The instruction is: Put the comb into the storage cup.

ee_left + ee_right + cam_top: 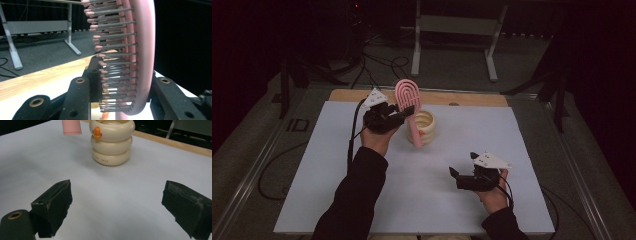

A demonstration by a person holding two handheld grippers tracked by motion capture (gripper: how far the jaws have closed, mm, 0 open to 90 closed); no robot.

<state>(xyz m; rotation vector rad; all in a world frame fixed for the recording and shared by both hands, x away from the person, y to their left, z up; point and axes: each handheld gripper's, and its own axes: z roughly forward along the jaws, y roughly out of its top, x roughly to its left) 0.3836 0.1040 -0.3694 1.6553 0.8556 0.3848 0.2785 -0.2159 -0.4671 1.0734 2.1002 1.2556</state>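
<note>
My left gripper (404, 113) is shut on a pink hairbrush (406, 94), which it holds lifted, head up, its handle slanting down in front of a cream ringed cup (425, 126). In the left gripper view the brush (141, 47) stands edge-on between the black jaws, bristles pointing left. My right gripper (456, 178) hovers over the white mat toward the front right, open with nothing between its jaws. In the right gripper view, beyond that gripper (117, 203), the cup (111, 143) has a small orange beak, and the brush's handle end (71, 127) hangs to its left.
A white mat (362, 190) covers most of the wooden table (472, 99). Beyond the table's far edge a white metal stand (452, 25) and loose cables lie on the grey floor. Metal rails run along both sides of the table.
</note>
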